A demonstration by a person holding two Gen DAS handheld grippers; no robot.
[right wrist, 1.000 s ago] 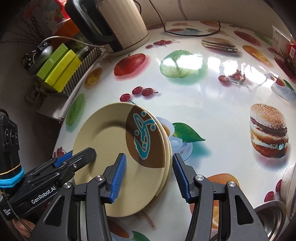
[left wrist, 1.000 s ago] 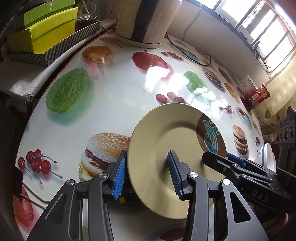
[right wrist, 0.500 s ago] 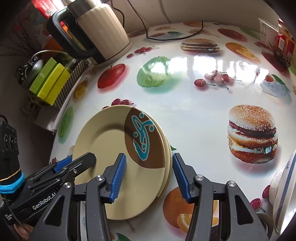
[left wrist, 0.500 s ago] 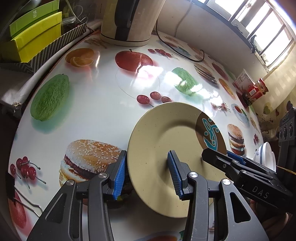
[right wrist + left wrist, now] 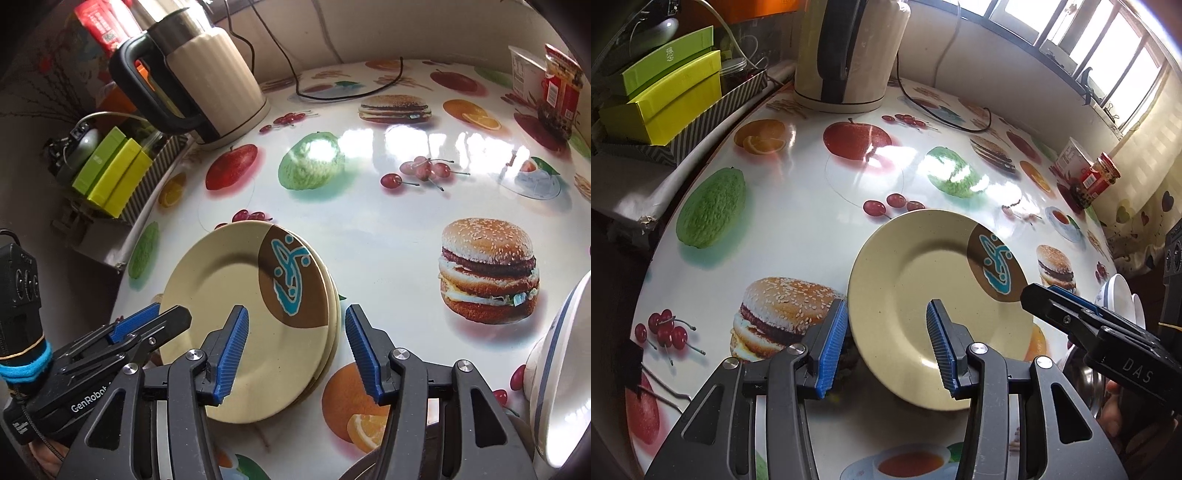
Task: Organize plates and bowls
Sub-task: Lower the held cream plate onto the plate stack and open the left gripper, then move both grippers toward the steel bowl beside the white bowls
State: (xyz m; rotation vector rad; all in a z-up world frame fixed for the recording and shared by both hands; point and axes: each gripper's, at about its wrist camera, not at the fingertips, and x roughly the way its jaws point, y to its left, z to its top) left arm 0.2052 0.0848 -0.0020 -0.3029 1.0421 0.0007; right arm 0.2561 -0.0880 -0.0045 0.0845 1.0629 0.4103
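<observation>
Across both views spreads a round white tabletop (image 5: 798, 236) printed with burgers, apples, cherries and oranges. At its far edge stands a cream kettle (image 5: 846, 55) with a black handle, its cord trailing along the wall. Left of the kettle, off the tabletop, a striped tray (image 5: 713, 114) holds green and yellow boxes (image 5: 668, 99). Near the middle sits a stack of beige plates (image 5: 251, 325), the top one marked with a brown patch and a blue swirl; from the right view at least two plates show, edges offset. A white bowl (image 5: 557, 373) with a blue stripe sits at the right edge. A red jar (image 5: 1099, 177) stands by the window wall. Left tongs (image 5: 884, 343) hover half spread over the stack's left rim, with no clear contact. Right tongs (image 5: 293, 354) straddle the stack's right rim, also half spread; they have just opened a little, pads apparently clear of the plates.
</observation>
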